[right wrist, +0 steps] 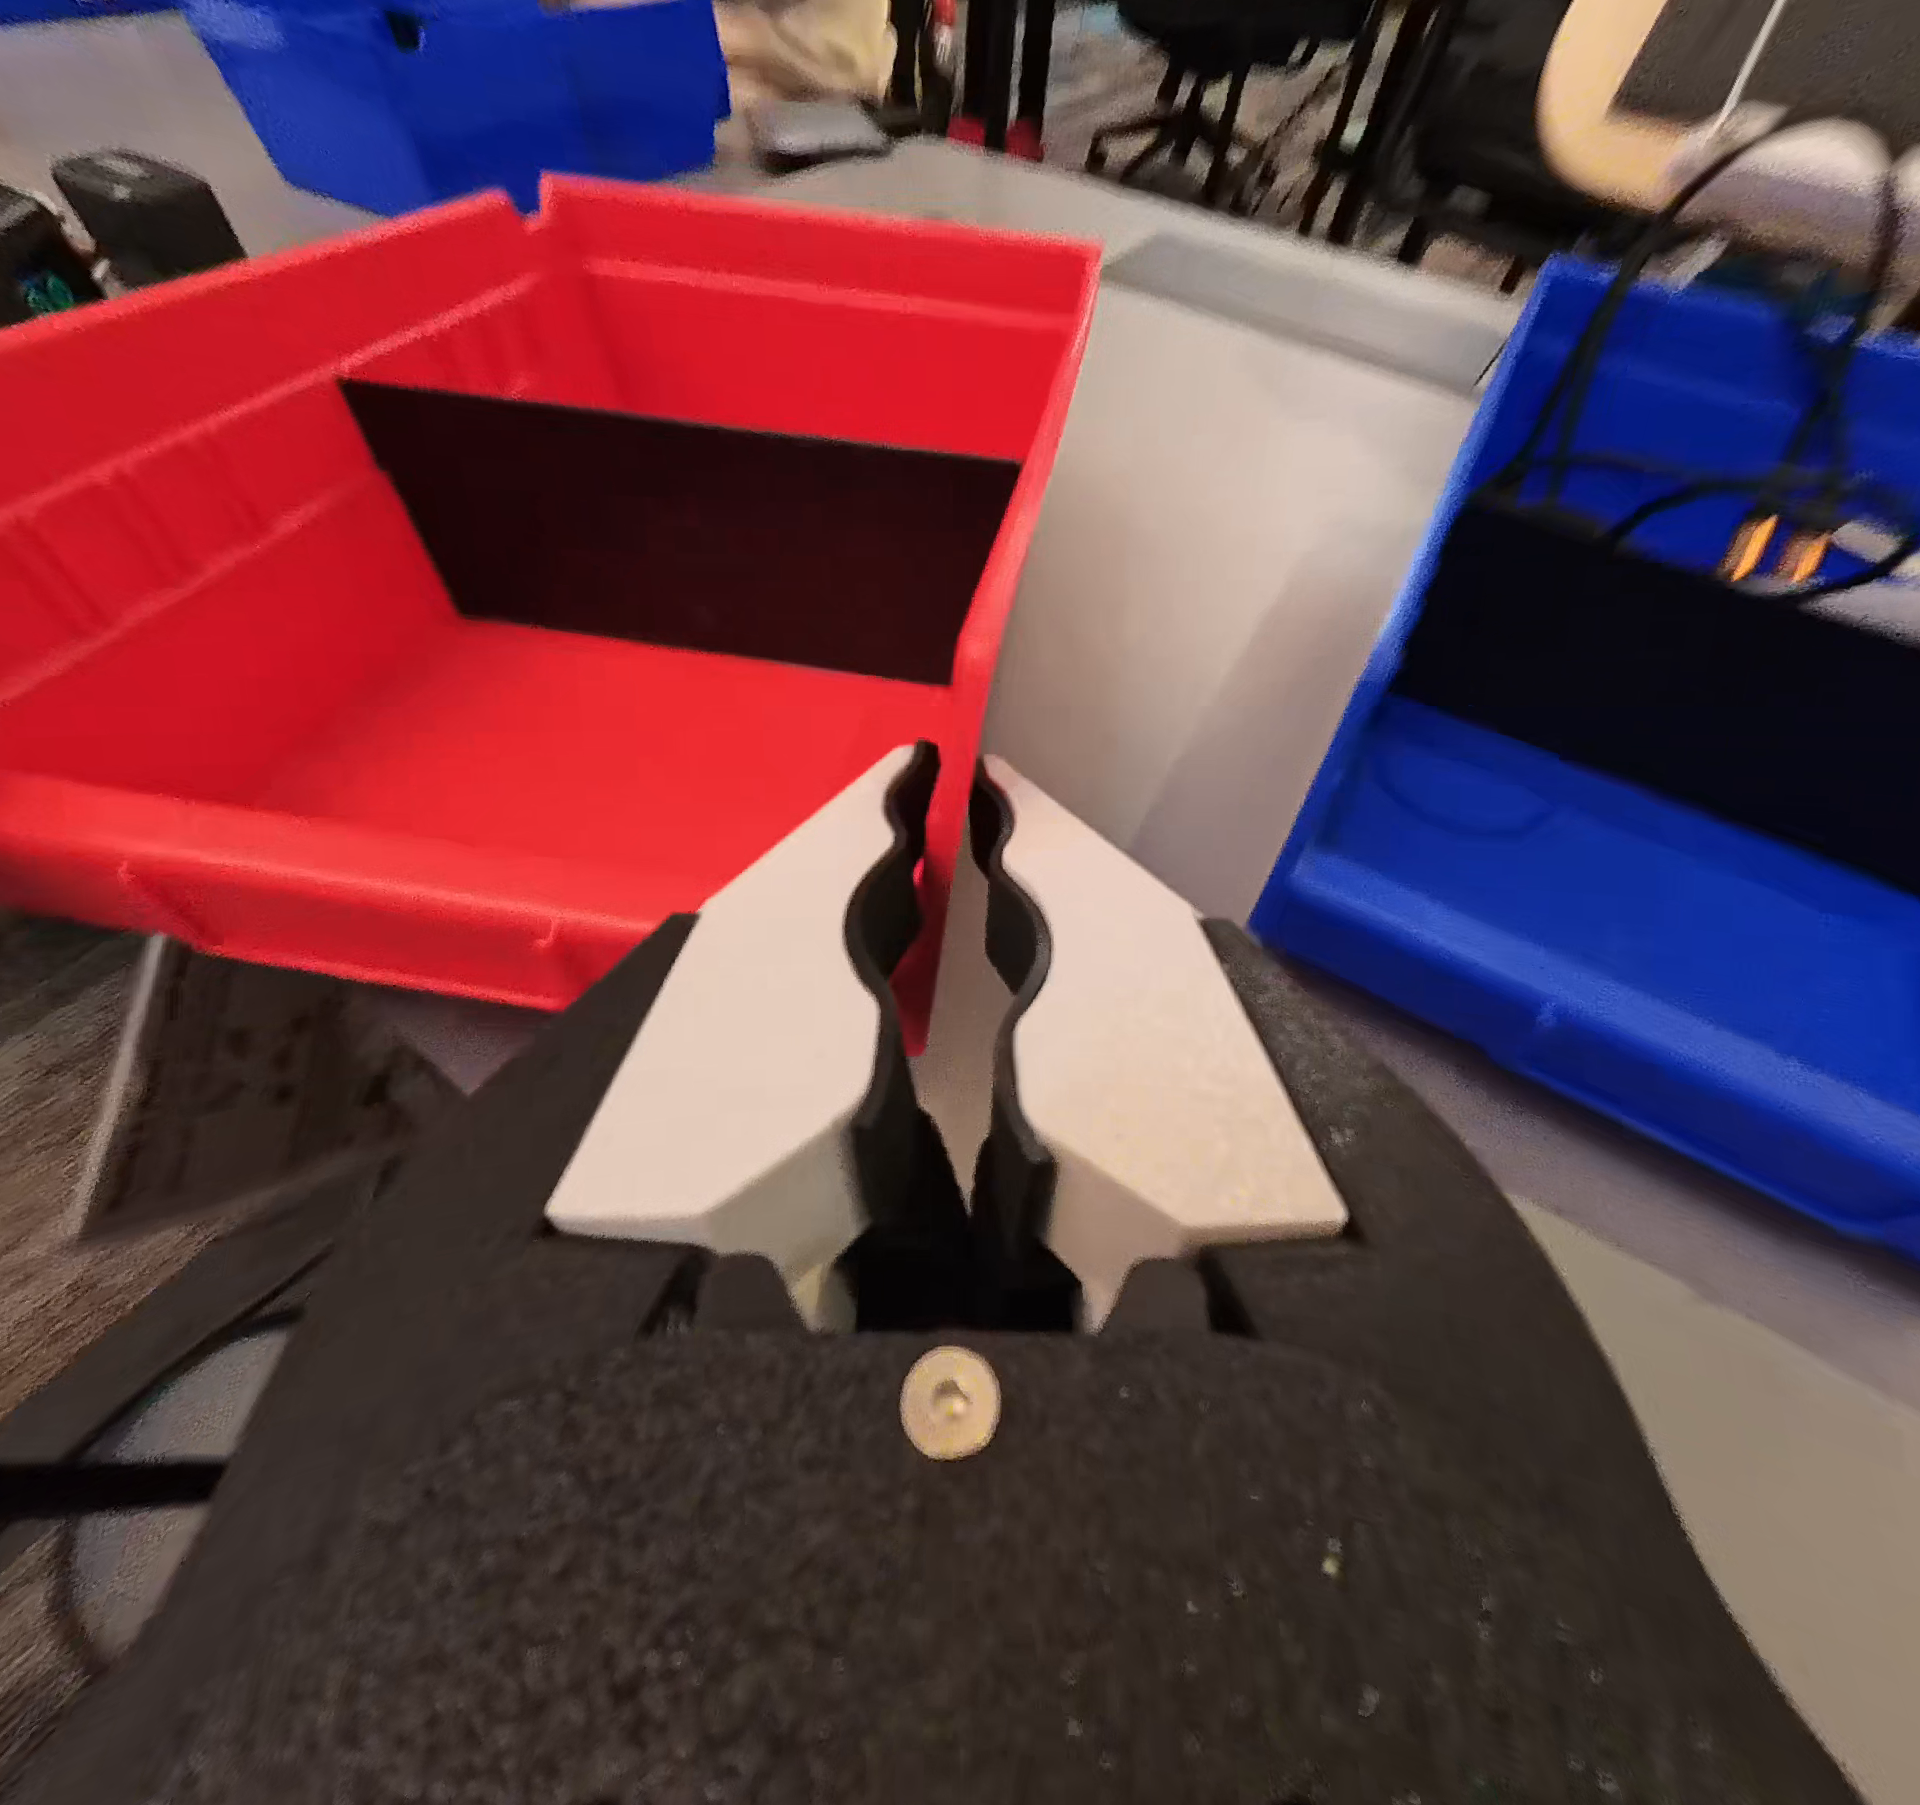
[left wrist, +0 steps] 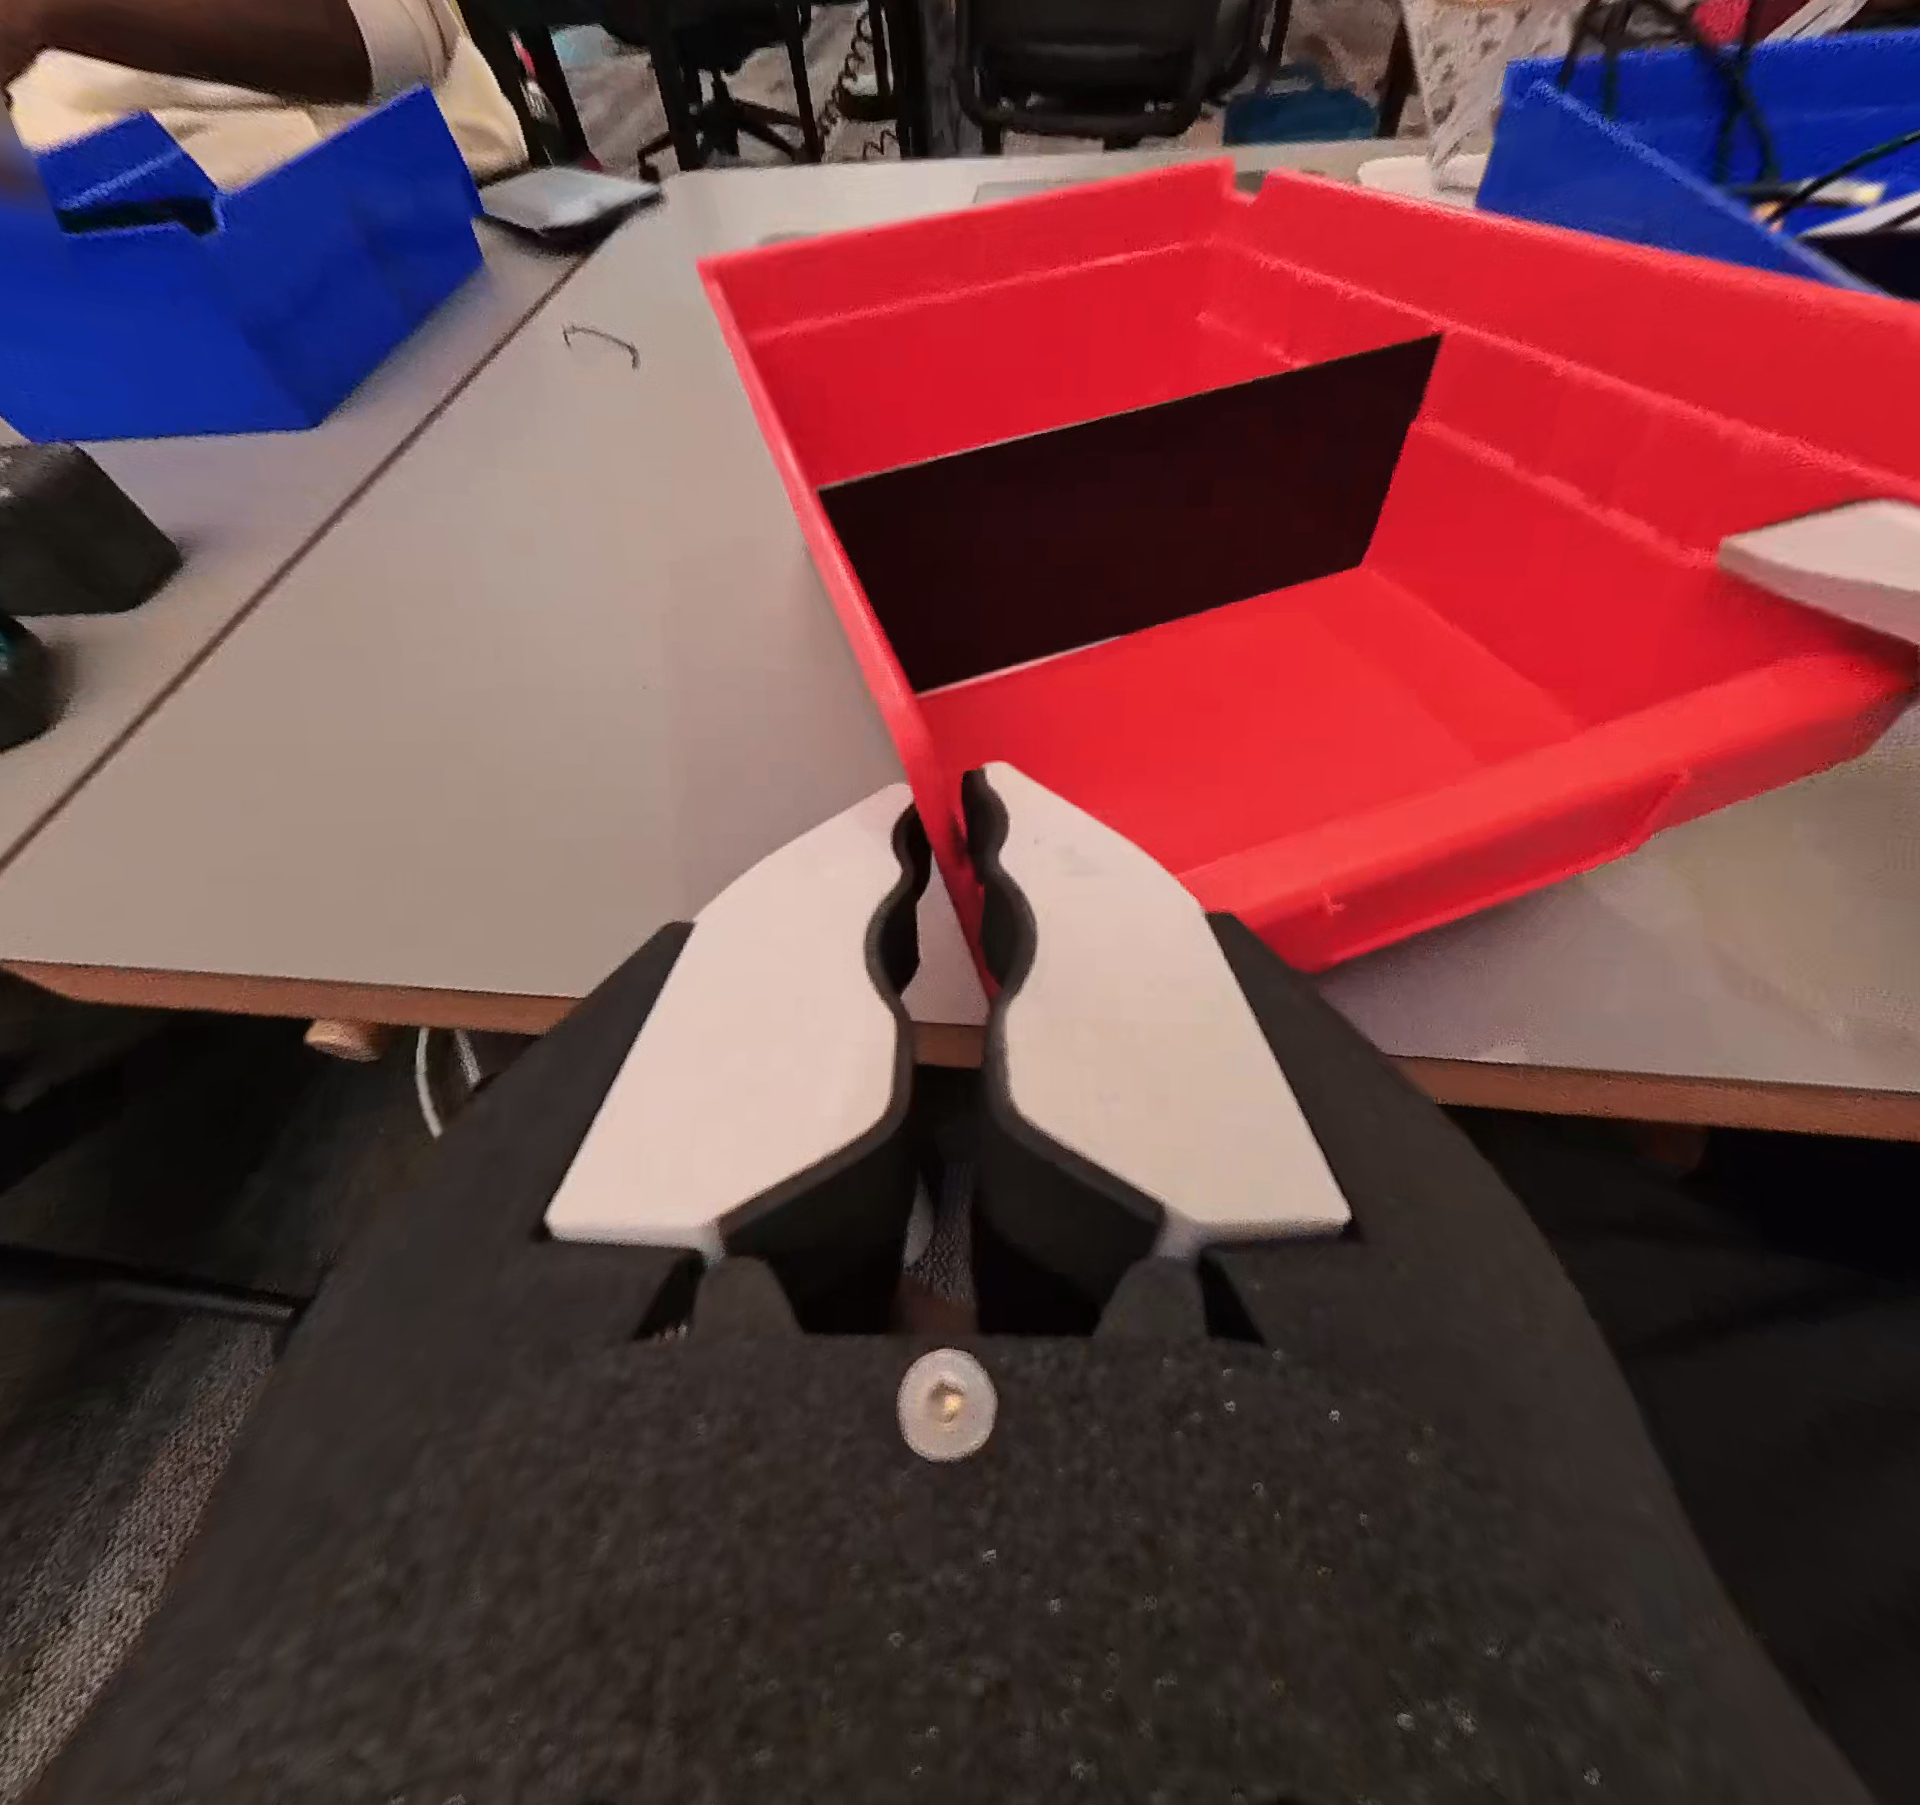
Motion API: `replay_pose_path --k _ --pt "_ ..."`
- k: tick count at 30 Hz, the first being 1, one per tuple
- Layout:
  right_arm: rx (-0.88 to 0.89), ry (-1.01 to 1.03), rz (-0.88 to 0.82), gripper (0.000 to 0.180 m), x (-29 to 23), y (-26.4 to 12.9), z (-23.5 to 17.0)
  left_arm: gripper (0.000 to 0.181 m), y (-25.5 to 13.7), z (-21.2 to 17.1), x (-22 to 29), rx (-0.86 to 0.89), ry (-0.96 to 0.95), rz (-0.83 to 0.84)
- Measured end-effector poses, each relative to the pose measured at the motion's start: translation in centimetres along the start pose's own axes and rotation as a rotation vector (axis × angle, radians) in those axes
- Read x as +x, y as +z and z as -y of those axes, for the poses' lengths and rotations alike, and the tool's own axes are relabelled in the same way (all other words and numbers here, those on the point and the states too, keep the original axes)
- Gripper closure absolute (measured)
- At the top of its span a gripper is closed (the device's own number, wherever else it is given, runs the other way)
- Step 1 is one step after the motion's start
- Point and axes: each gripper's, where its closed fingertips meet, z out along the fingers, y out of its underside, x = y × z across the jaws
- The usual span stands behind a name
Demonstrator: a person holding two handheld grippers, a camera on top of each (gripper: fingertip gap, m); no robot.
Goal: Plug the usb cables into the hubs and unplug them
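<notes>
An empty red bin [left wrist: 1247, 716] with a black divider [left wrist: 1122, 508] stands on the grey table [left wrist: 468, 716] near its front edge. My left gripper [left wrist: 951, 799] is shut on the bin's left wall at the front corner. My right gripper [right wrist: 951, 768] is shut on the bin's [right wrist: 571, 747] right wall; one of its fingers [left wrist: 1829, 581] shows at the right edge of the left wrist view. Black cables [right wrist: 1662, 498] with orange-lit plugs [right wrist: 1766, 550] lie in a blue bin [right wrist: 1558, 976] to the right. I cannot make out a hub.
The blue bin with cables [left wrist: 1662, 155] also shows at the back right. A second blue bin [left wrist: 260, 301] stands at the far left, with a person's arm [left wrist: 208, 20] over it. Black blocks [left wrist: 73, 529] sit at the left edge. Chairs and desks stand behind. The grippers' ends are close to 20 cm from one another.
</notes>
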Motion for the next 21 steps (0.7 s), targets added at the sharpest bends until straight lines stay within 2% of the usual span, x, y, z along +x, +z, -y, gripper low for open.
replay_pose_path --k 8,11,14,17,21 --pt "0.157 -0.049 -0.057 0.177 2.3 -3.9 5.6 0.175 -3.3 5.0 2.3 0.162 0.002 0.051" --pt "0.242 -0.058 -0.107 0.177 5.1 -6.7 8.4 0.175 -4.7 8.8 4.8 0.263 0.053 0.045" --pt "0.335 -0.049 -0.195 0.177 9.8 -10.5 11.6 0.174 -5.6 13.9 8.8 0.377 0.116 0.017" --pt "0.398 -0.004 -0.303 0.177 16.4 -14.5 13.7 0.174 -5.0 19.0 14.7 0.471 0.172 -0.059" --pt "0.388 0.085 -0.475 0.177 27.3 -19.3 13.1 0.174 -1.5 23.6 25.4 0.492 0.193 -0.208"
